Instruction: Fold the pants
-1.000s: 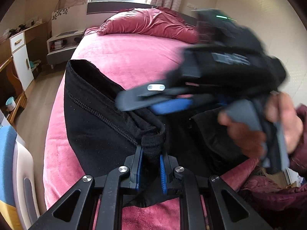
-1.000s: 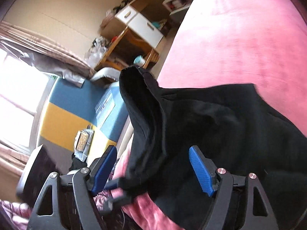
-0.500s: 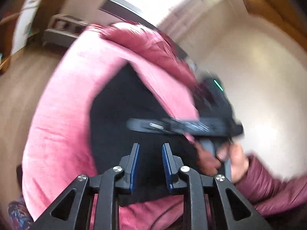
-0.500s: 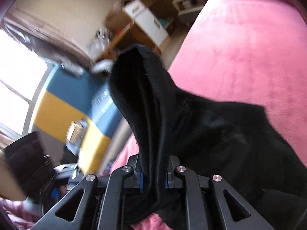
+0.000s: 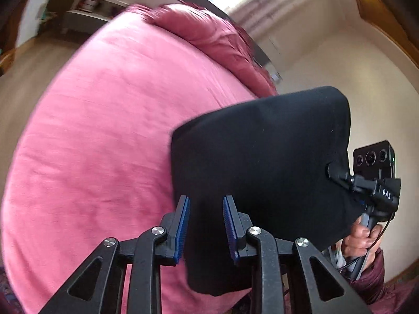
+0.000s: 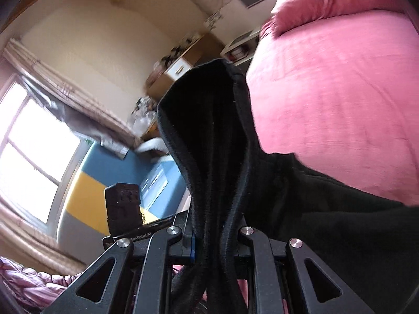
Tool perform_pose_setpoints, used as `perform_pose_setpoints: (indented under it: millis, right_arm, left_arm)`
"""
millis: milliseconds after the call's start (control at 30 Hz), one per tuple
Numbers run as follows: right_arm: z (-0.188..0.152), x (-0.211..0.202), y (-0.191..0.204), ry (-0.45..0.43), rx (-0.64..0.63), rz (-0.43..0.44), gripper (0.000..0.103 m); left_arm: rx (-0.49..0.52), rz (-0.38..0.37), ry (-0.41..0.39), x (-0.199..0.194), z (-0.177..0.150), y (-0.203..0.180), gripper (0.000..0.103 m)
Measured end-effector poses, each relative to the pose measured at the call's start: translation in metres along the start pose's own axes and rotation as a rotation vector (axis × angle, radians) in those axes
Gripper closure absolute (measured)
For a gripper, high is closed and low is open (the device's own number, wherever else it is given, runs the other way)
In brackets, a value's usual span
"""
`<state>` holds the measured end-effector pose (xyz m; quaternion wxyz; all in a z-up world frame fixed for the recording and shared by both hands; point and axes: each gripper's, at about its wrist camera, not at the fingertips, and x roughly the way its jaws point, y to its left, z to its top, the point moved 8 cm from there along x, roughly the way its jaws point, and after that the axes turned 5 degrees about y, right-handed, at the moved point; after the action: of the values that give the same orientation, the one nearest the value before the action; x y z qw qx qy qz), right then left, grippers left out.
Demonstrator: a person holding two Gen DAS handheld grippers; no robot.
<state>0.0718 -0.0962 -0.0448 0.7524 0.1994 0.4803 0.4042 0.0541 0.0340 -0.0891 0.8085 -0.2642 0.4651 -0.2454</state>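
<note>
While your left tongs (image 5: 204,229) stand part open at the lower middle of the left wrist view, their jaws have just been widening; a black edge of the pants (image 5: 262,162) hangs between the blue pads, and a gap shows on each side, so I read no grip there. Behind them the pink bed (image 5: 104,130) fills the left and centre of that frame. To the right the pants are lifted as a dark sheet off the bed, running up to your right tongs (image 5: 337,175) at the right edge, above your hand (image 5: 362,238).

In the right wrist view those right tongs (image 6: 216,240) are clamped tight on a bunched ridge of the pants (image 6: 209,136), which rises up the middle of the frame; the rest drapes to the lower right over the bed (image 6: 340,91).

By my reading you are mid-handover, regripping before a fold. Next, you would need to take a fresh hold with the left on a free corner, pull the cloth taut, and lay it flat on the bed.
</note>
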Motion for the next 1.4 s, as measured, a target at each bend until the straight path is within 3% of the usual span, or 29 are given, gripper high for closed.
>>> perform_pose_setpoints:
  millis: [167,267,500,667,800,933,1000,1133,1267,1367,1400]
  right_arm:
    - [-0.018,-0.048,-0.054,-0.053,0.104,-0.090,0.089]
    - [-0.039,-0.072,-0.107,-0.074,0.216,-0.149,0.089]
    - [-0.077,-0.078,-0.204,-0.078,0.432,-0.229,0.088]
    - [-0.087,-0.089,-0.229,-0.120,0.510,-0.226,0.078]
    - [-0.096,-0.127,-0.226,-0.200,0.527,-0.266,0.048]
    - [-0.110,-0.169,-0.203,-0.252,0.520,-0.271,0.048]
    - [-0.120,-0.174,-0.181,-0.227,0.490,-0.254,0.048]
    - [-0.144,-0.155,-0.163,-0.159,0.511,-0.220,0.052]
    - [-0.154,-0.133,-0.185,-0.157,0.607,-0.241,0.056]
    - [-0.153,-0.129,-0.200,-0.187,0.654,-0.287,0.075]
    - [-0.152,-0.129,-0.203,-0.191,0.656,-0.310,0.088]
  left_arm:
    - [0.107,-0.030,0.118,0.049,-0.013,-0.043,0.075]
    - [0.145,-0.038,0.188,0.074,-0.024,-0.058,0.075]
    - [0.214,-0.032,0.331,0.119,-0.052,-0.082,0.075]
    - [0.221,-0.004,0.361,0.134,-0.060,-0.087,0.075]
    - [0.212,-0.011,0.358,0.133,-0.058,-0.085,0.075]
    - [0.188,-0.025,0.346,0.128,-0.060,-0.078,0.075]
    - [0.188,-0.028,0.335,0.118,-0.056,-0.080,0.075]
    - [0.187,-0.034,0.316,0.105,-0.054,-0.075,0.075]
    - [0.193,-0.033,0.307,0.095,-0.055,-0.071,0.075]
    - [0.194,-0.028,0.296,0.085,-0.053,-0.069,0.075]
    - [0.193,-0.029,0.294,0.083,-0.053,-0.068,0.075]
